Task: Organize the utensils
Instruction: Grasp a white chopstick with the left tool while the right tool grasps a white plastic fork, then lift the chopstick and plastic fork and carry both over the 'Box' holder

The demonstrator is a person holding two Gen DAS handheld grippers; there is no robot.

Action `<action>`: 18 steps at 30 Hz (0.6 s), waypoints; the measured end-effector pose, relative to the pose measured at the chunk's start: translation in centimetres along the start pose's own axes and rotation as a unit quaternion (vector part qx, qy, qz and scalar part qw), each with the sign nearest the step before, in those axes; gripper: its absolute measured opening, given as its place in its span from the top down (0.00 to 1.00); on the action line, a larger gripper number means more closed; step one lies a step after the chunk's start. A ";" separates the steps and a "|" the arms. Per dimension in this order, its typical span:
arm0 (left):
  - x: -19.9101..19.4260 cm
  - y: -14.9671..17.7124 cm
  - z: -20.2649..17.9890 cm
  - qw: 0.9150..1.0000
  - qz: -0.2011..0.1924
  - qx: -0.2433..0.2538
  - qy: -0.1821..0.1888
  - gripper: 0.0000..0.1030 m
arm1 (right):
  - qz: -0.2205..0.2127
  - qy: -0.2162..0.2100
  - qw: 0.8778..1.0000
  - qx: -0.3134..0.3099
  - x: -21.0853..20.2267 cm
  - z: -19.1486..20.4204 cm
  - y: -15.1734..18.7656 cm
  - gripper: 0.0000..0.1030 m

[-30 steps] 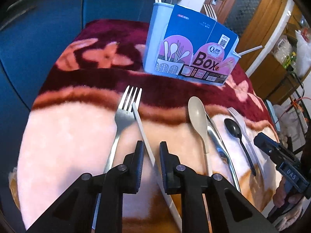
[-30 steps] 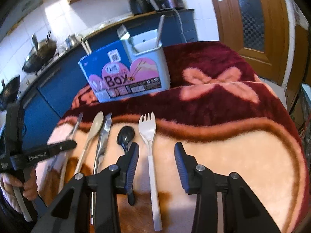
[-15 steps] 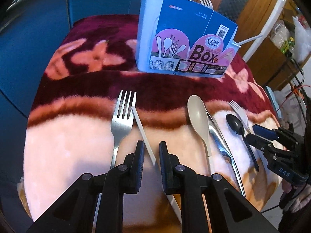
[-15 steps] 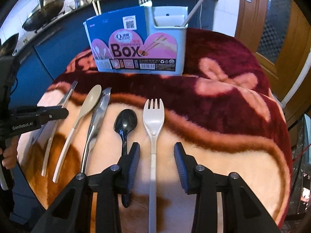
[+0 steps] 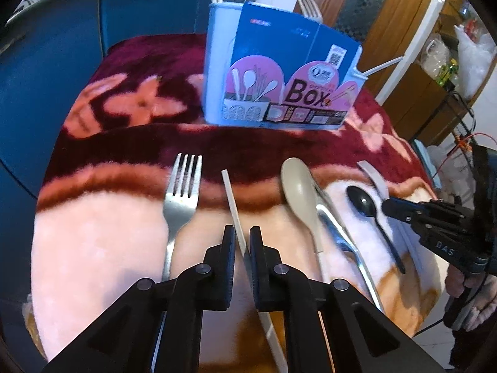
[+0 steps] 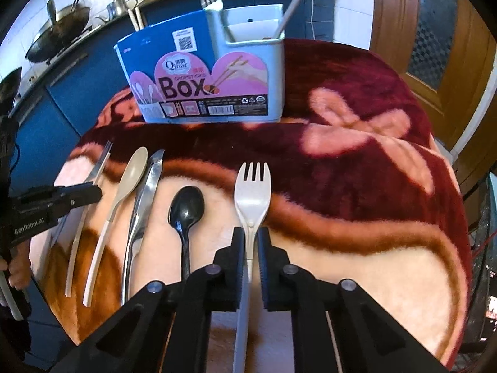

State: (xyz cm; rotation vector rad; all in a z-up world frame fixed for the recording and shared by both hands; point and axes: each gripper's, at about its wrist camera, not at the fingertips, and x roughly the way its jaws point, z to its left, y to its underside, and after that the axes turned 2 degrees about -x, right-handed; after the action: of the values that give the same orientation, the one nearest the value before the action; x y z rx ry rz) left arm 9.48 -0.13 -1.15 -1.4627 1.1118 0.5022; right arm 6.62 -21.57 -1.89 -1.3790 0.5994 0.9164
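Note:
My left gripper (image 5: pixel 242 242) is shut on a white chopstick (image 5: pixel 231 199) that lies on the blanket. Left of it rests a metal fork (image 5: pixel 181 199). To its right lie a beige spoon (image 5: pixel 299 192), a metal knife (image 5: pixel 338 236) and a black spoon (image 5: pixel 362 202). My right gripper (image 6: pixel 251 244) has its jaws closing, the pads against the handle of a white fork (image 6: pixel 252 192). The blue utensil box (image 6: pixel 211 71) stands upright behind the row, with chopsticks, a fork and a grey handle sticking out of it. From the right wrist view my left gripper (image 6: pixel 96 192) shows at the left.
A red and pink fleece blanket (image 6: pixel 357 161) covers the round table, which drops off near both grippers. Blue cabinets (image 5: pixel 62 62) stand behind, with a wok (image 6: pixel 59 31) on the counter. A wooden door (image 6: pixel 435 31) is at the right. A hand (image 5: pixel 466 279) holds the right gripper.
The right gripper's jaws have closed in from wide apart onto the white fork's handle. The left jaws have narrowed onto the chopstick. Both views have swung a little toward the box.

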 end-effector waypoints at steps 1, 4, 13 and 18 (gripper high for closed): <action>-0.3 0.0 -0.1 1.000 -0.008 0.000 0.005 0.92 | -0.004 -0.006 1.000 0.007 -0.1 -0.2 0.1 0.90; -1.1 0.0 -0.5 1.000 -0.025 -0.003 0.014 0.94 | -0.017 -0.027 0.999 0.027 -0.6 -0.8 0.3 0.90; -4.2 -0.3 -1.3 0.995 -0.094 -0.004 0.040 0.96 | -0.106 -0.067 0.991 0.048 -3.7 -1.1 1.4 0.91; -5.7 -0.7 -2.2 0.990 -0.138 0.000 0.041 0.96 | -0.169 -0.078 0.981 0.048 -5.8 -1.1 1.6 0.91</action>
State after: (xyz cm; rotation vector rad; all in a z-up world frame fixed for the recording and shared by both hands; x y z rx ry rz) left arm 6.83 -0.30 4.36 -1.6190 0.9529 0.2503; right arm 2.35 -23.90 1.82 -1.2596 0.2739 0.7024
